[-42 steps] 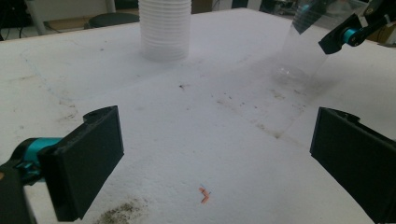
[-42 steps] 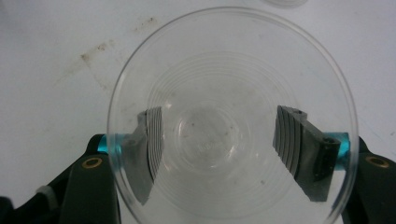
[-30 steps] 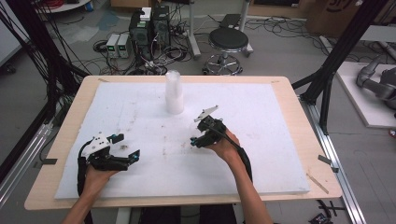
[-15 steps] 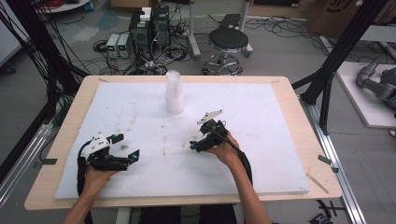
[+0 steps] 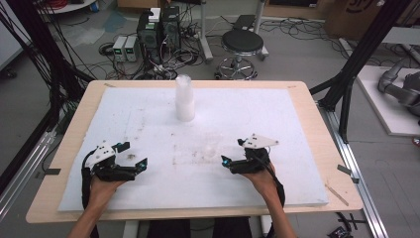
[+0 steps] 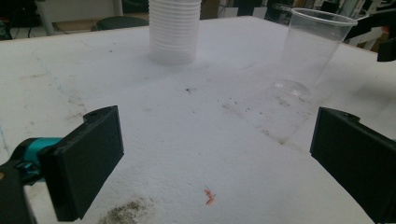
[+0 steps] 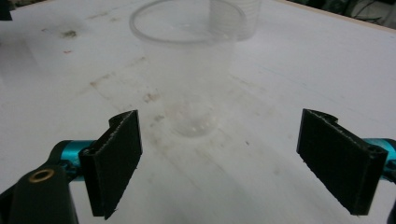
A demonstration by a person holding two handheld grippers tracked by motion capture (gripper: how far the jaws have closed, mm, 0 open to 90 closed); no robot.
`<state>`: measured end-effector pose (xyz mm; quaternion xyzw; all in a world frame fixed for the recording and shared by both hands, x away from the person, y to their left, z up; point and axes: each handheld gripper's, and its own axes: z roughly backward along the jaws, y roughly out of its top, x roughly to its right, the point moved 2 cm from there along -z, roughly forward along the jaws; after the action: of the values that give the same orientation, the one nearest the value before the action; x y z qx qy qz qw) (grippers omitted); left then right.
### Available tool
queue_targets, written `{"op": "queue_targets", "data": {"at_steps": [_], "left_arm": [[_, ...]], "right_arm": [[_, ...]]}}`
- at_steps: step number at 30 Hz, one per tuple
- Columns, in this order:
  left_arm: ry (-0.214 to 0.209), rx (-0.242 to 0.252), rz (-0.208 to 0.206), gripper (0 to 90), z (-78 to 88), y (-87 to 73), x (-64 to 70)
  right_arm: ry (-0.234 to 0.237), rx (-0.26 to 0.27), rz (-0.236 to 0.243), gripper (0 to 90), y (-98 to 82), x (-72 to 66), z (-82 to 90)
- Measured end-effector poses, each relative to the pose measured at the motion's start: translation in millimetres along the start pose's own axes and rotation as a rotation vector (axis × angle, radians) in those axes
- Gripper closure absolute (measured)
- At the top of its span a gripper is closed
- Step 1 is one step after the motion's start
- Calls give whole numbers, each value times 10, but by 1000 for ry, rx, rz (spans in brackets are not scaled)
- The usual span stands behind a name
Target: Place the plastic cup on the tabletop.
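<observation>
One clear plastic cup (image 5: 210, 147) stands upright on the white foam board (image 5: 277, 114), mid-table. It also appears in the left gripper view (image 6: 310, 51) and the right gripper view (image 7: 187, 60). My right gripper (image 5: 231, 151) sits just right of this cup and nearer to me. Its jaws have just been opening and now stand open (image 7: 219, 154), with the cup ahead of them, not between them. A stack of clear cups (image 5: 184, 101) stands farther back (image 6: 174, 30). My left gripper (image 5: 134, 154) rests open at the front left with nothing between its jaws (image 6: 217, 140).
Dirt smudges and a small orange scrap (image 6: 209, 196) lie on the board in front of the left gripper. The board covers a wooden table (image 5: 327, 148). A stool (image 5: 241, 43), computers and cables stand on the floor beyond the far edge.
The right hand has drawn back toward the near edge and to the right, its jaws now spread, leaving the single cup standing. The left hand has stayed put.
</observation>
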<state>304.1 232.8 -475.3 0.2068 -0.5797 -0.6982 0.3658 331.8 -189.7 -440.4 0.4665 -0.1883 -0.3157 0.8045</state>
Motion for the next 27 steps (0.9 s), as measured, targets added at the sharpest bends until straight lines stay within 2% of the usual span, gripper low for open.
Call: {"op": "queue_targets", "data": {"at_steps": [3,4,6,7,9,13,20,27], "left_arm": [[6,5,2,26,9,-2,2],[6,5,2,26,9,-2,2],[13,12,2,26,11,-3,1],[14,14,4,26,10,-3,2],[10,8,2,26,10,-2,-3],[10,23,8,26,22,-6,-6],[7,19,12,26,17,-5,-13],[6,24,17,26,24,-7,-13]], "right_arm": [[-47,14,-14,142,-110,78,114],[-47,14,-14,142,-110,78,114],[-97,48,-34,143,-218,165,203],[-97,48,-34,143,-218,165,203],[-148,51,-60,143,-328,221,246],[-168,69,-90,144,-391,249,261],[-179,75,-71,148,-394,234,261],[-179,81,-83,148,-401,234,272]]}}
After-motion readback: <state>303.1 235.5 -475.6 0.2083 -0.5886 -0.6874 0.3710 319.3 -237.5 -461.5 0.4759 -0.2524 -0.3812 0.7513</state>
